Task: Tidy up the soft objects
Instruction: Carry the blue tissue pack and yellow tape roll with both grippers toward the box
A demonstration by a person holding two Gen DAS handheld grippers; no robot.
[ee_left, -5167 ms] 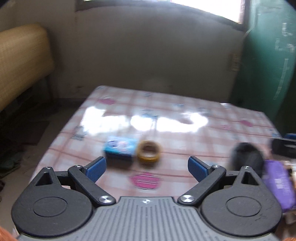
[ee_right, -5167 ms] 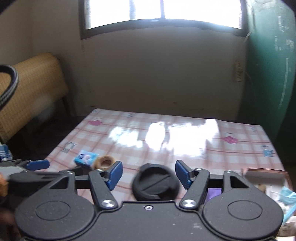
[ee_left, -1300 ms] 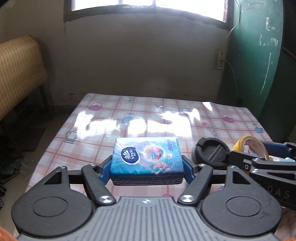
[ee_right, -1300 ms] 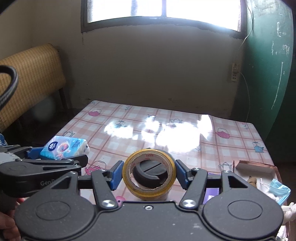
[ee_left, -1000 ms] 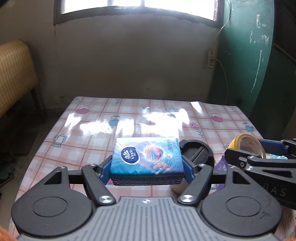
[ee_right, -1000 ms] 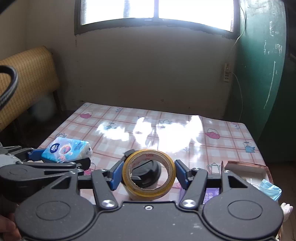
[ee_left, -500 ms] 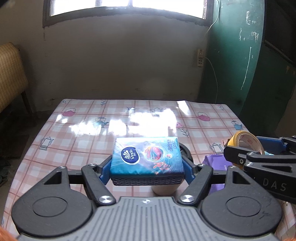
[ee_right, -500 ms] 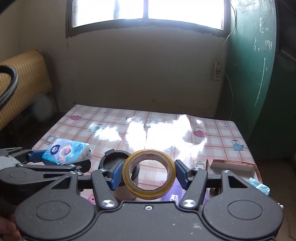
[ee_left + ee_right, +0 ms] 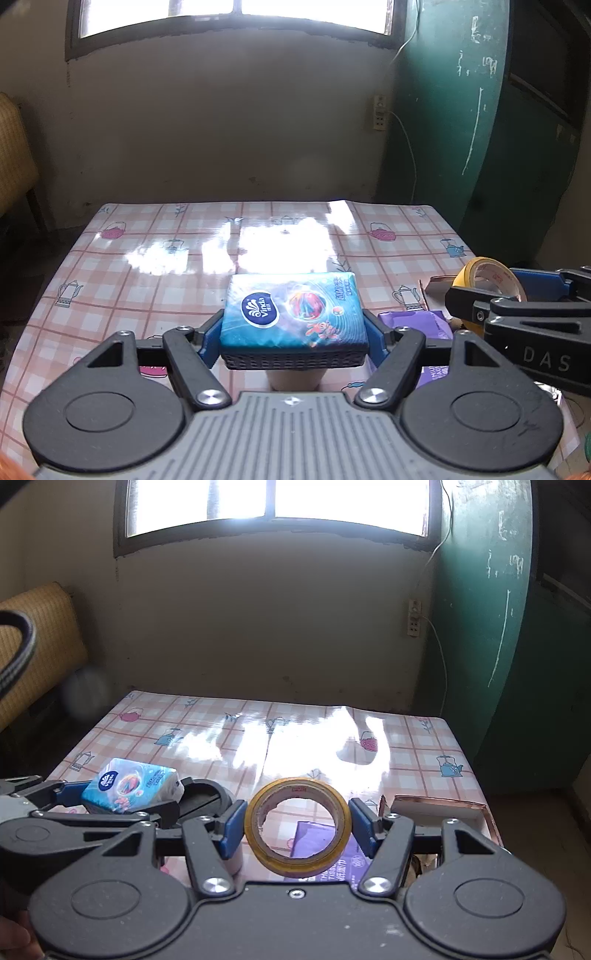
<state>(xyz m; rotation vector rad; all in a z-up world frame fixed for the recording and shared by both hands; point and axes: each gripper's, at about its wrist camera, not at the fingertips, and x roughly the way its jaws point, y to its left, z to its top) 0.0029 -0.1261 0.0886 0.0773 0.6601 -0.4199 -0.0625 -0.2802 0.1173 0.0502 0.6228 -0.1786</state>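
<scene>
A blue tissue pack (image 9: 293, 312) is clamped between the blue pads of my left gripper (image 9: 293, 334), held above the checked tablecloth (image 9: 177, 258). In the right wrist view the same tissue pack (image 9: 127, 784) shows at the left in the left gripper (image 9: 118, 794). My right gripper (image 9: 297, 827) is shut on a yellow tape roll (image 9: 297, 825), whose hole faces the camera. From the left wrist view the tape roll (image 9: 480, 277) and right gripper (image 9: 495, 291) sit at the right edge.
A purple tissue packet (image 9: 328, 853) lies on the table under the tape. A copper-rimmed box (image 9: 443, 806) stands at the table's right edge. A black-lidded jar (image 9: 205, 794) stands beneath the left gripper. A green door (image 9: 517, 627) and a woven seat (image 9: 40, 642) flank the table.
Both grippers have carried their loads to the right over the table. The black-lidded jar has slid left and under the left gripper, and the purple packet and box have come into view.
</scene>
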